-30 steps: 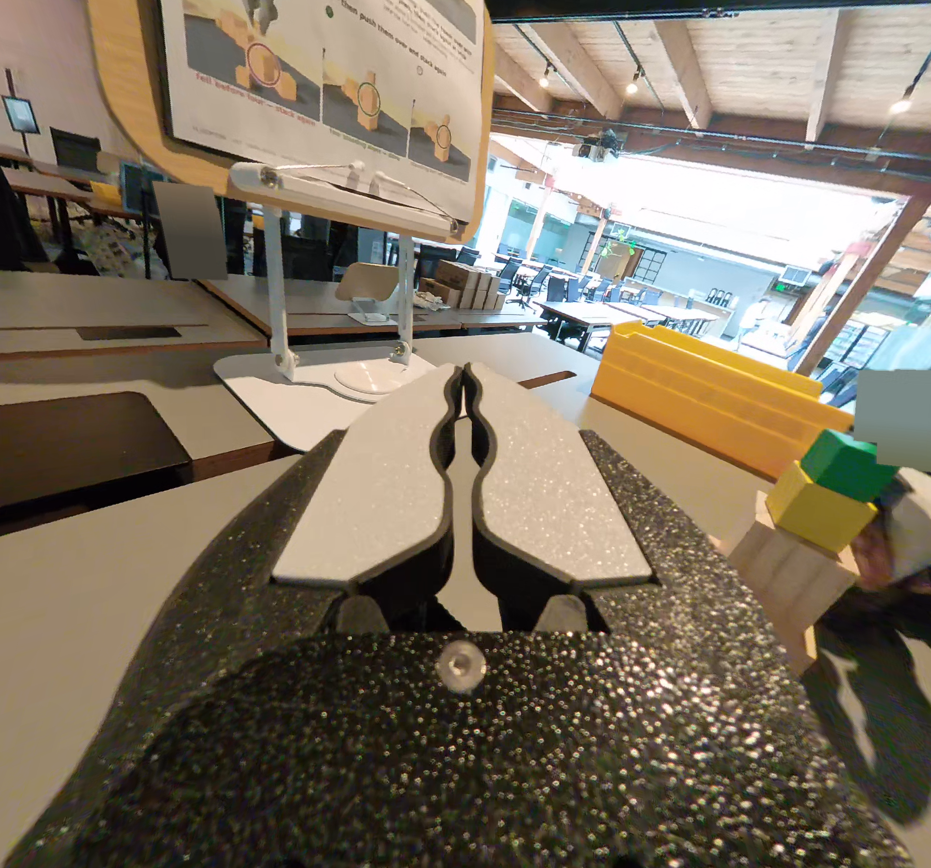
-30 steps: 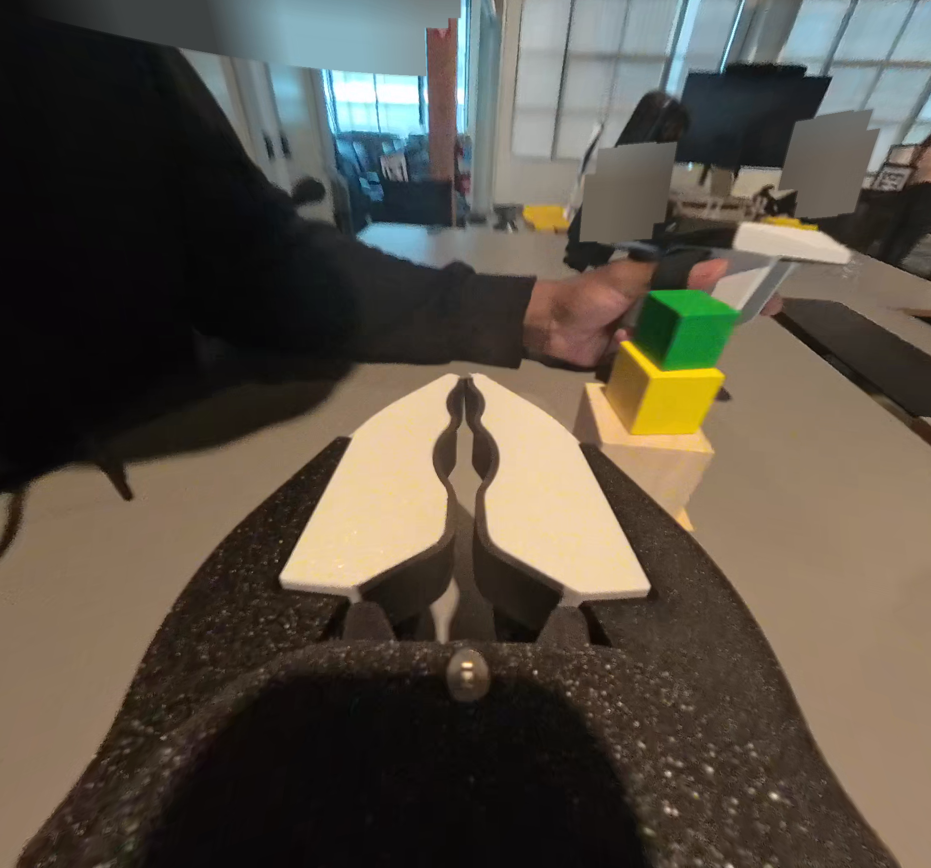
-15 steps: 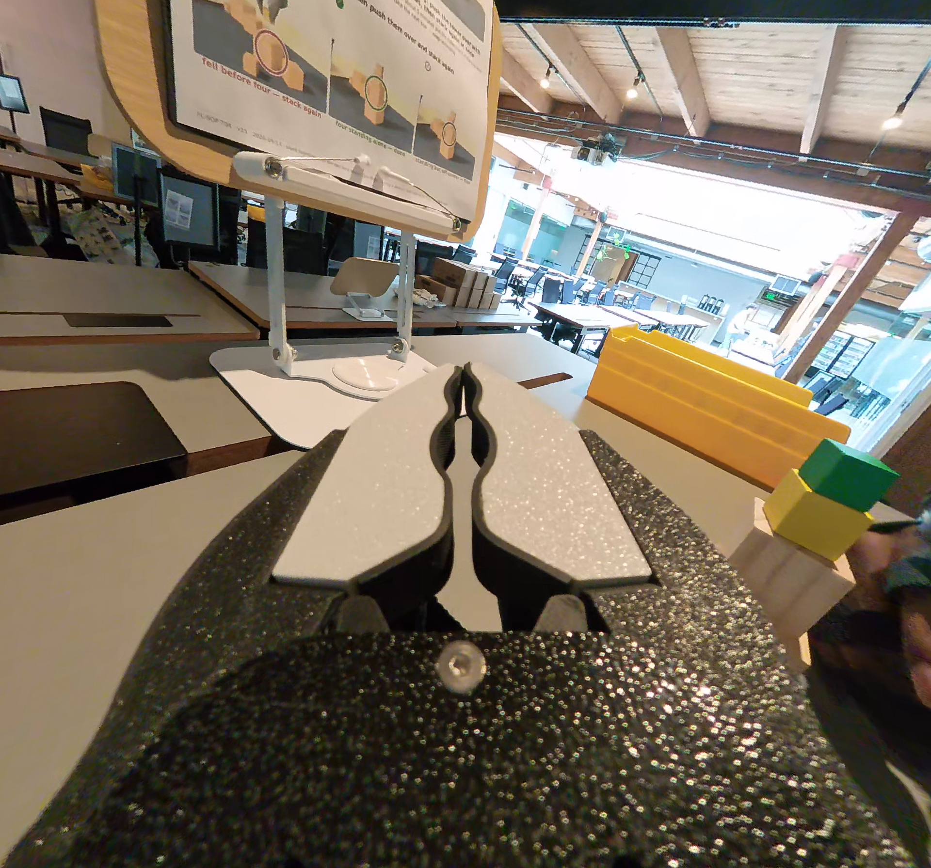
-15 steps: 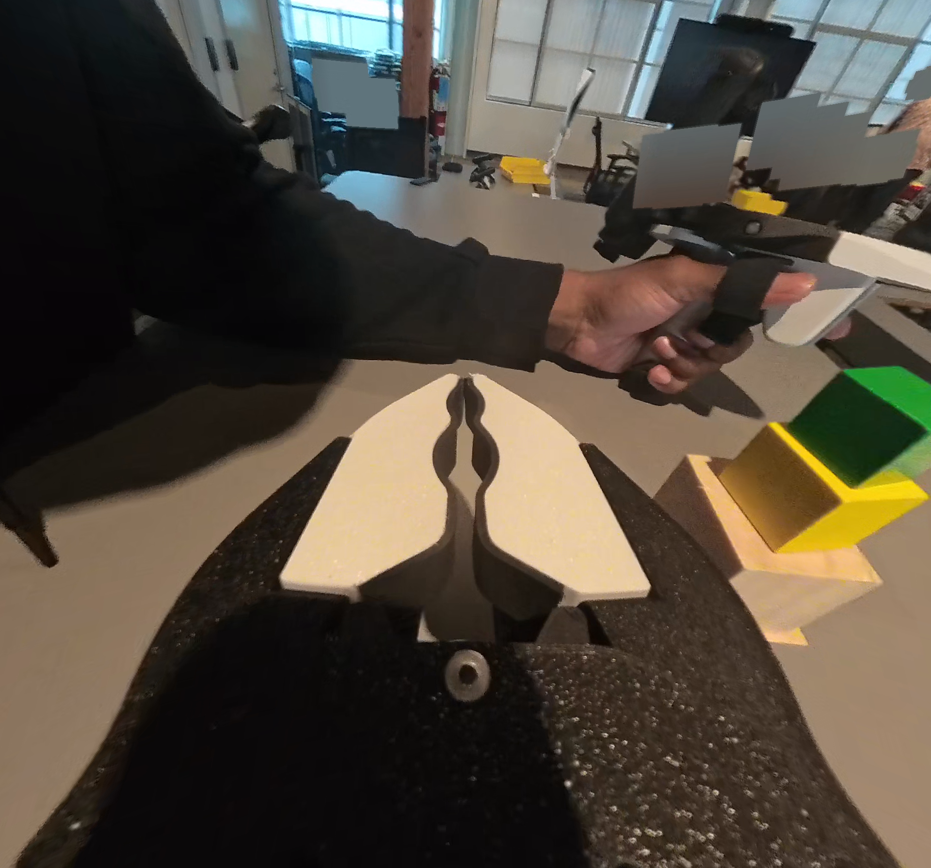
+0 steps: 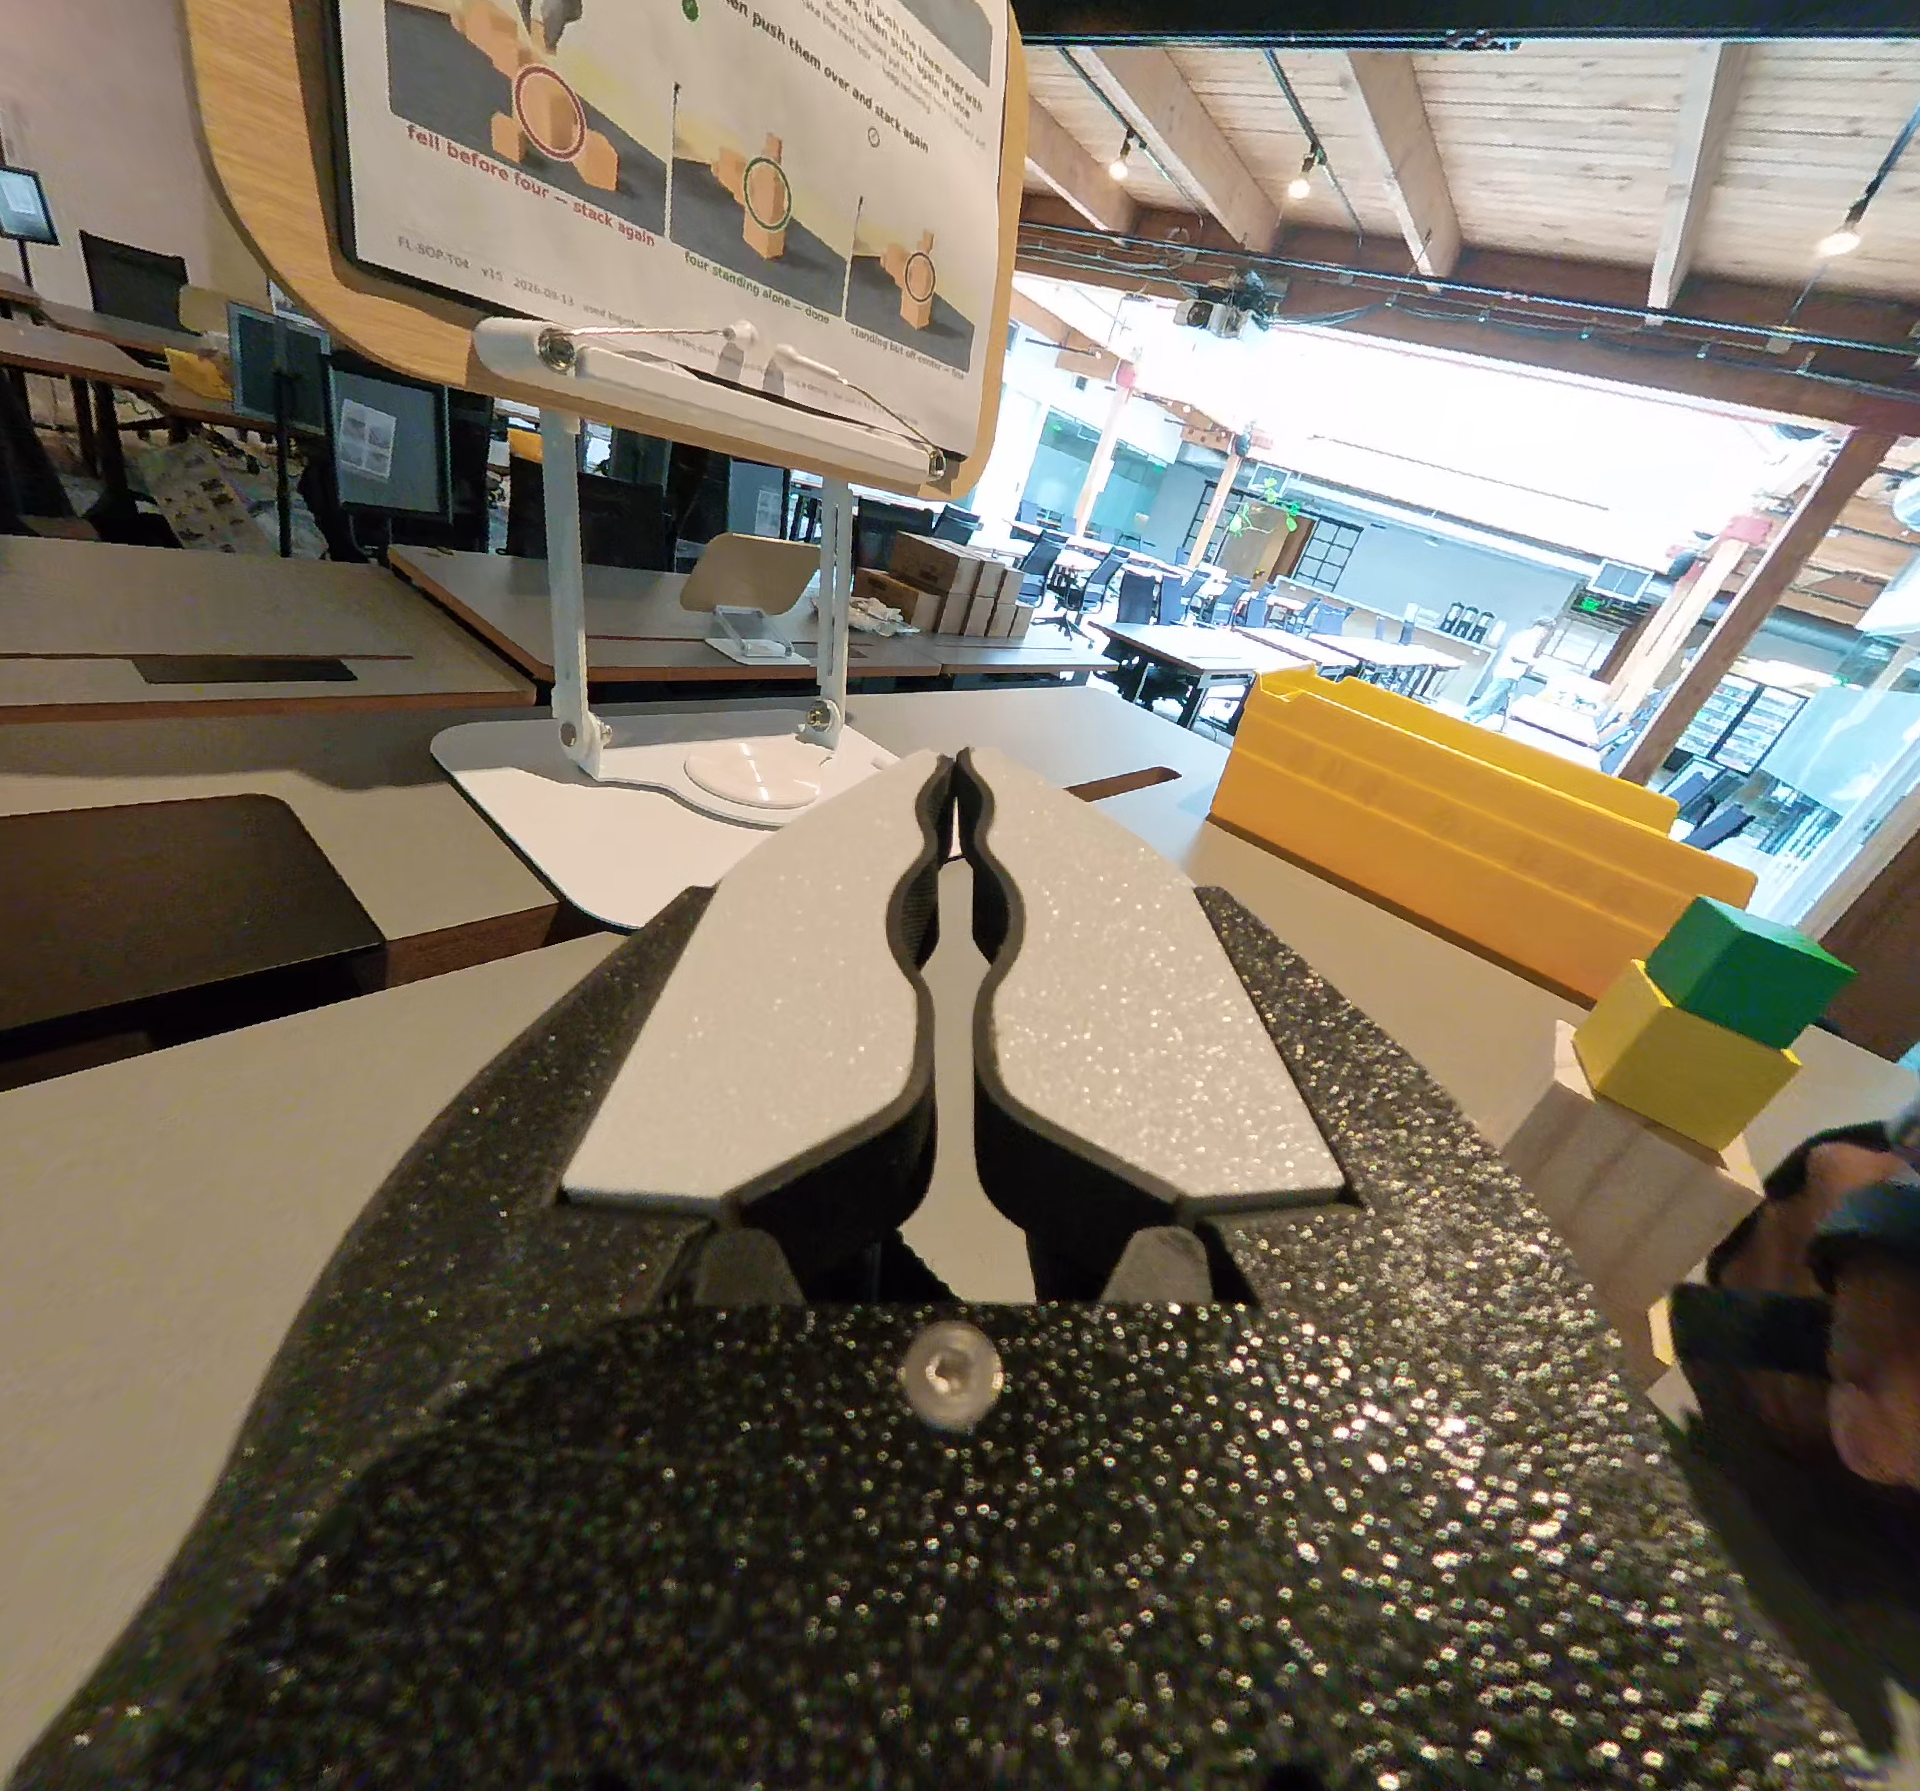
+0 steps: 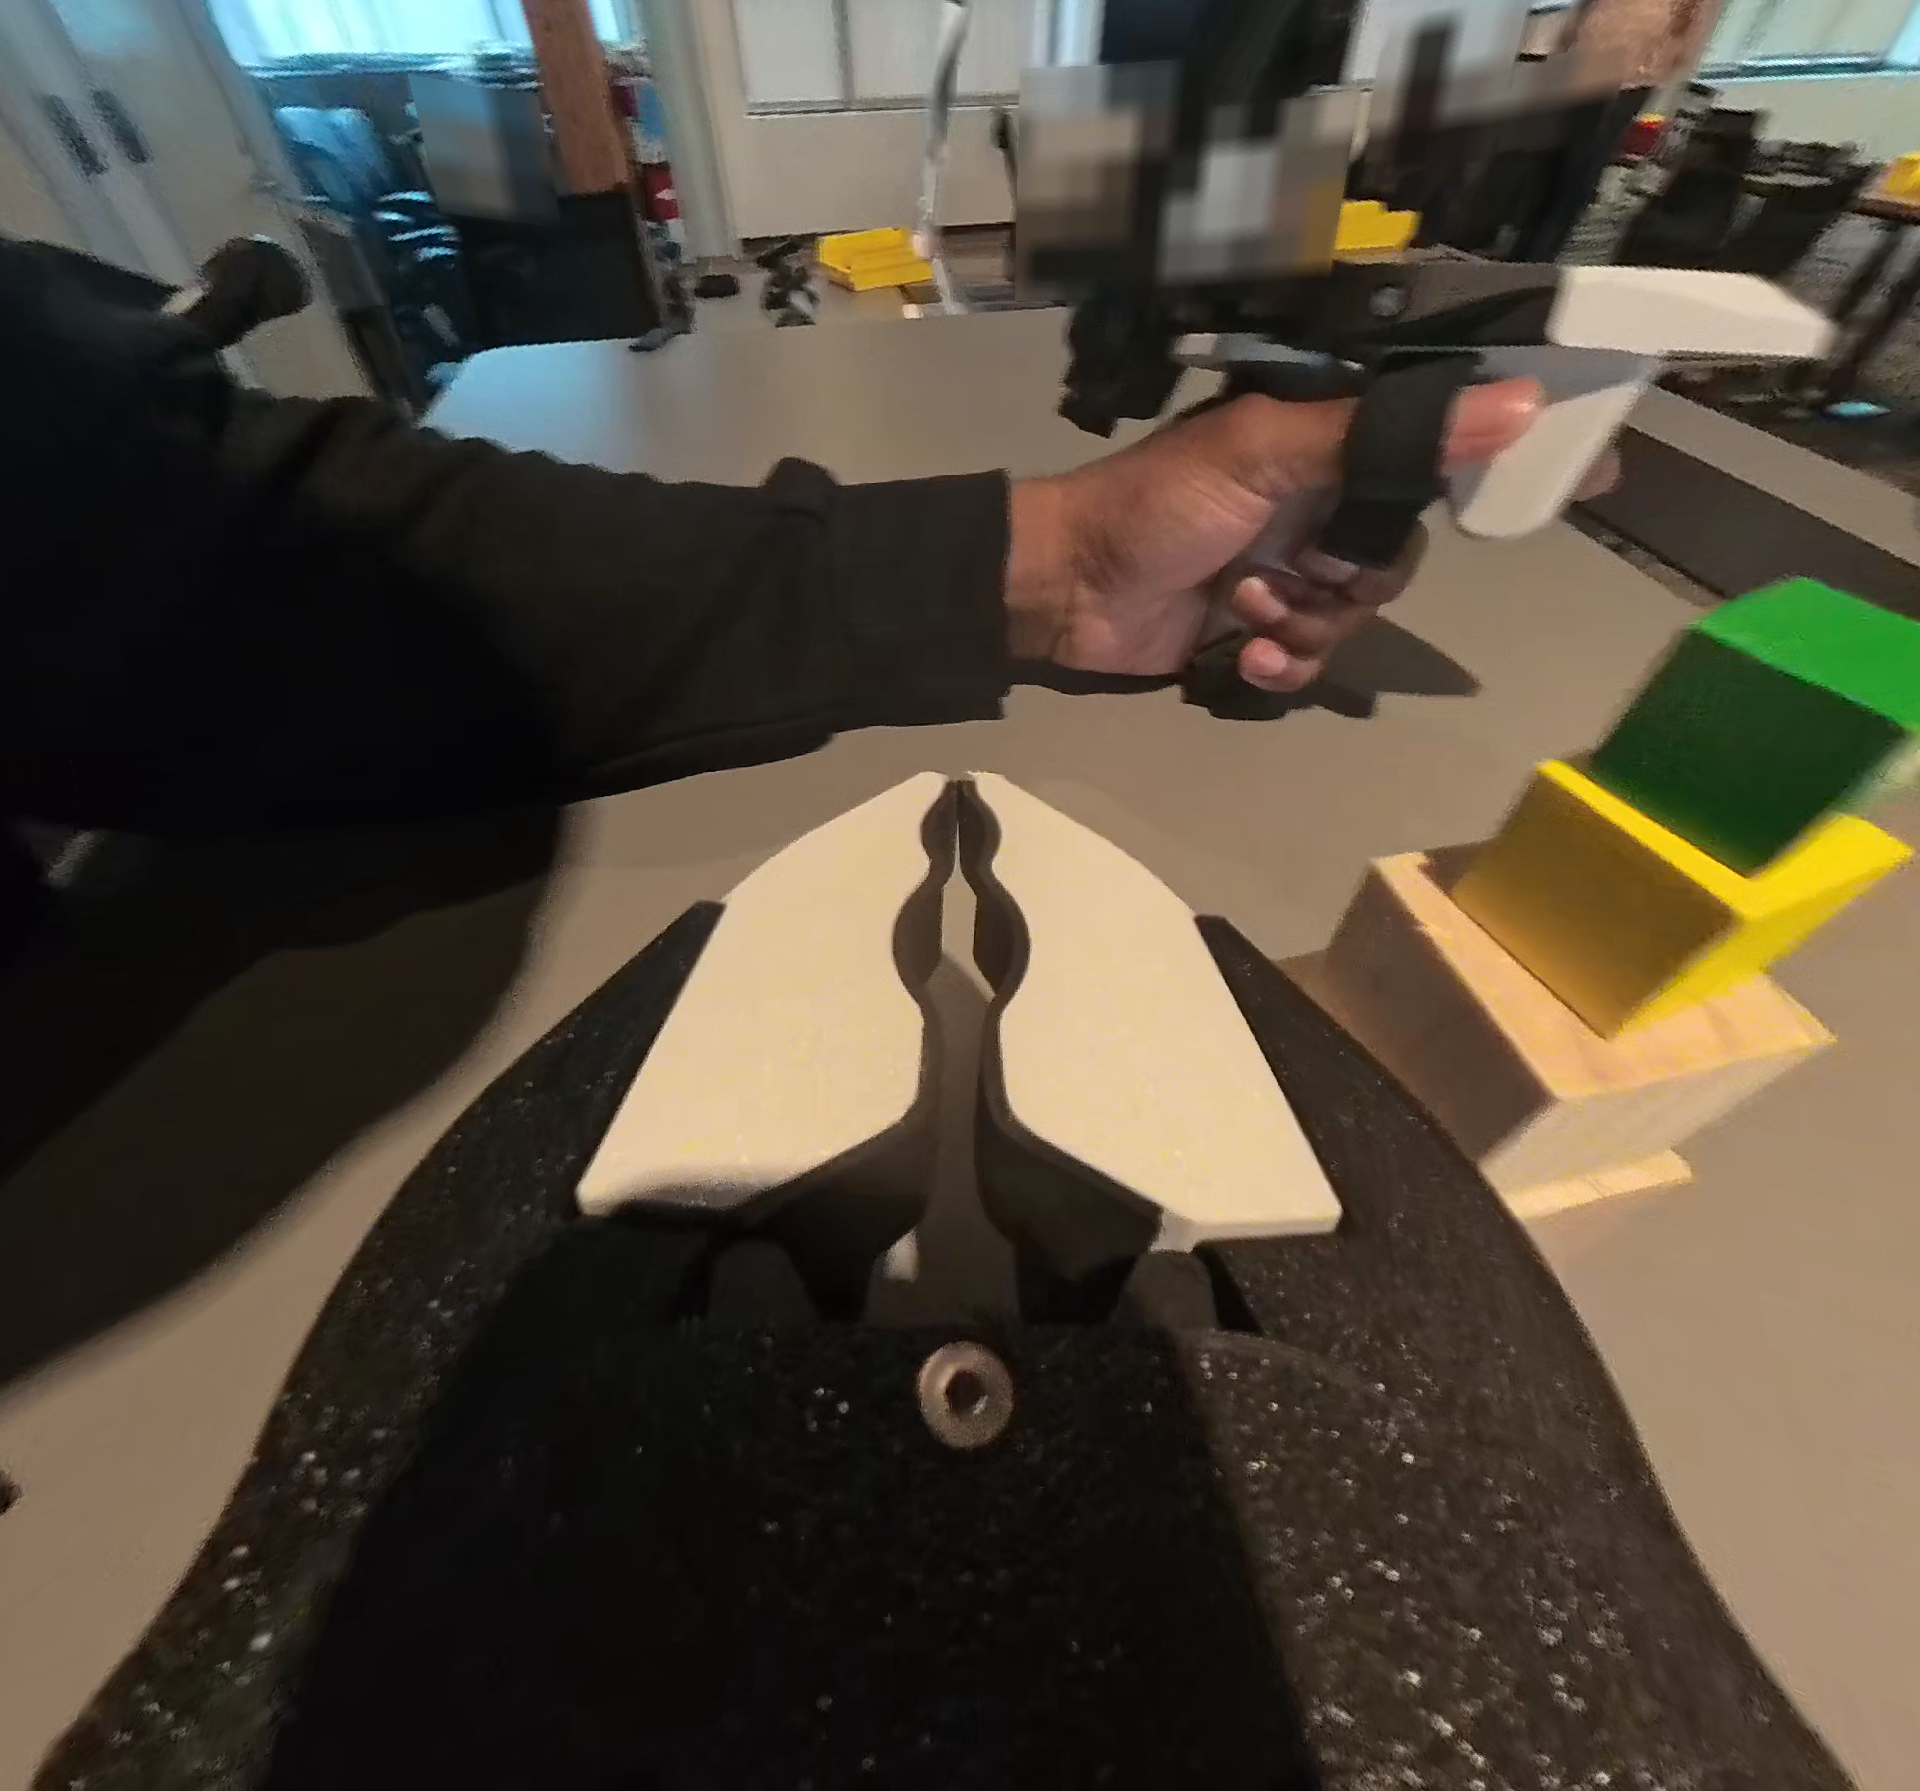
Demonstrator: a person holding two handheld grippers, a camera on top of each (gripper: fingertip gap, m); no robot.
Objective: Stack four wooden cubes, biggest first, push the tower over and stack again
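A tower stands on the grey table (image 6: 1299, 806): a green cube (image 6: 1766, 723) on a yellow cube (image 6: 1621, 920) on a plain wooden cube (image 6: 1455, 1035), with the edge of a lower wooden piece (image 6: 1590, 1191) under it. In the left wrist view the tower is at the right edge, with the green cube (image 5: 1745, 967), the yellow cube (image 5: 1673, 1066) and the wooden cube (image 5: 1621, 1191). My left gripper (image 5: 954, 759) is shut and empty, left of the tower. My right gripper (image 6: 958, 785) is shut and empty, left of the tower and apart from it.
A yellow bin (image 5: 1455, 837) lies behind the tower. An instruction board (image 5: 665, 79) stands on a white stand (image 5: 582, 806) at the back. A black mat (image 5: 156, 900) lies at the left. The hand holding the left gripper (image 6: 1195, 546) and its black sleeve cross the right wrist view.
The right gripper has swung left, so the tower has slid to the right edge of its view. The left gripper has hardly moved. The tower stands unchanged and both grippers stay shut.
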